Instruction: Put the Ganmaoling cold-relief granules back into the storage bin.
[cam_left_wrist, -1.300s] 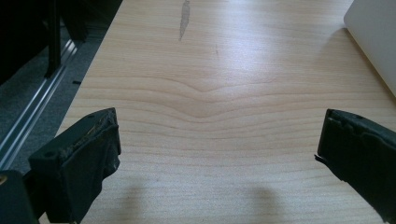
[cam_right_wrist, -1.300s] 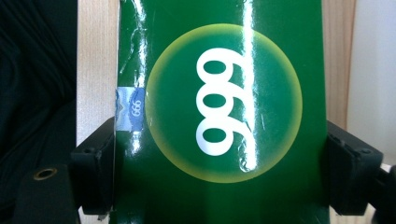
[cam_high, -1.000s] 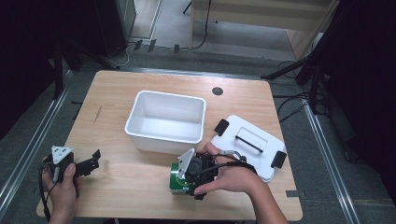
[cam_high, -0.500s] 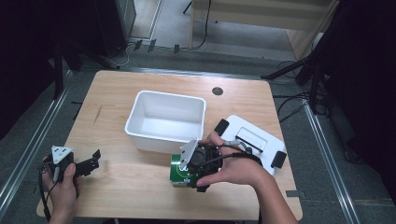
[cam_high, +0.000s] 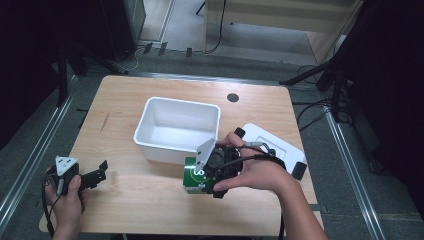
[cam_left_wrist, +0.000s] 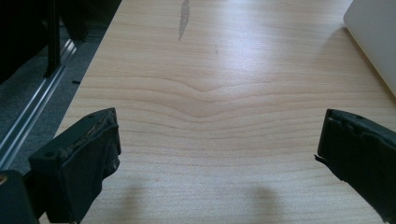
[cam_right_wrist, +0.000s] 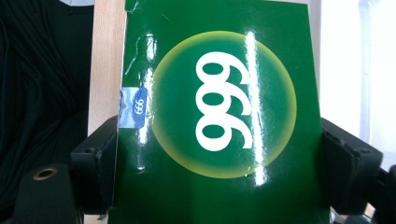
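Two grippers in play, one busy, one idle. At the near left corner of the tabletop (cam_high: 125, 200): left gripper (cam_high: 97, 174) parked low, jaws spread wide, nothing between them; bare wood grain between the pads in the left gripper view (cam_left_wrist: 210, 116). No part in the work at present.

Near edge, right of centre: right gripper (cam_high: 202, 181) clamped across the green box (cam_high: 192, 175), a glossy carton with a yellow disc and white "999" print. In the right gripper view, both black pads (cam_right_wrist: 100, 158) pressed against the carton's two sides, carton (cam_right_wrist: 215, 126) squarely between them. Grip judged firm; box apparently lifted clear of the tabletop, though contact underneath not resolvable from above.

Just beyond the box: white bin (cam_high: 150, 135), open, nothing inside, standing mid-table; its near right corner almost touching the gripper's grey plate. To the right, near the right edge: white lid (cam_high: 280, 145) with black clips, flat on the wood.

Step in hand, judged: carry phase, box picked and headed for the bin. Next move calls for enough height to clear the bin's near wall, a short forward travel over the opening, then lowering before release. Risk: carton corner catching the rim if raised too little.
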